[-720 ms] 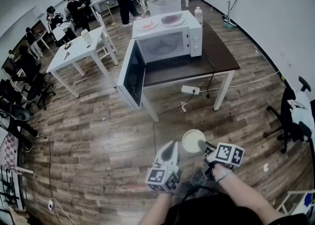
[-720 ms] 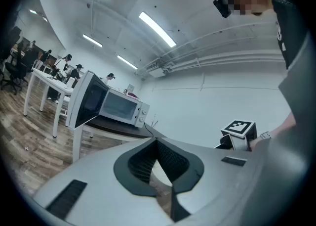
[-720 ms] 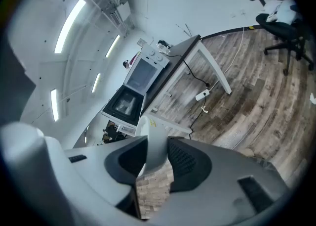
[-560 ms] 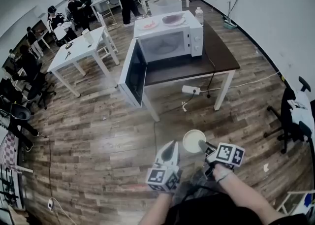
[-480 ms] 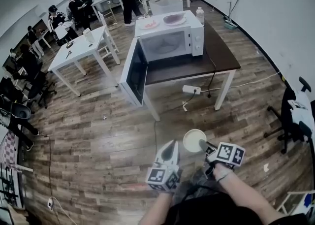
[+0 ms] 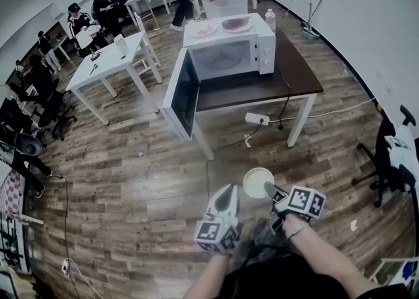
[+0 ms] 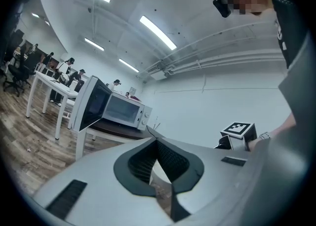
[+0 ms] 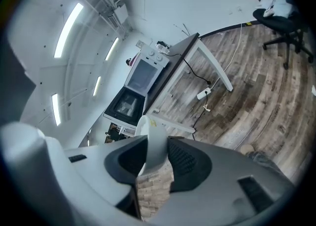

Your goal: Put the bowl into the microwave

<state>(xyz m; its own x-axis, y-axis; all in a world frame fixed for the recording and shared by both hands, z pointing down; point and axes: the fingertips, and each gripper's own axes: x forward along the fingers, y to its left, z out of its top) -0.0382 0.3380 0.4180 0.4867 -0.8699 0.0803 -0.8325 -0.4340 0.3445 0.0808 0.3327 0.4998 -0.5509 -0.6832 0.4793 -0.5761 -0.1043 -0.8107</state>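
The cream bowl [image 6: 256,181] hangs over the wooden floor, and my right gripper [image 6: 268,190] is shut on its near rim. In the right gripper view the bowl's wall [image 8: 156,138] stands pinched between the two dark pads of the right gripper [image 8: 157,147]. My left gripper [image 6: 226,194] is beside it on the left, shut and empty; its pads meet at the tip in the left gripper view [image 7: 157,142]. The white microwave [image 6: 230,54] stands ahead on a brown table [image 6: 291,75], with its door [image 6: 182,92] swung wide open to the left. Both gripper views also show the microwave [image 7: 123,111] [image 8: 143,76].
A power strip [image 6: 256,118] and its cable lie on the floor under the table. White tables [image 6: 108,62] and several seated people are at the back left. An office chair [image 6: 391,154] stands at the right. Plates sit on top of the microwave.
The microwave and table have shifted slightly up and to the right in the head view. Both grippers and the bowl keep their places in it.
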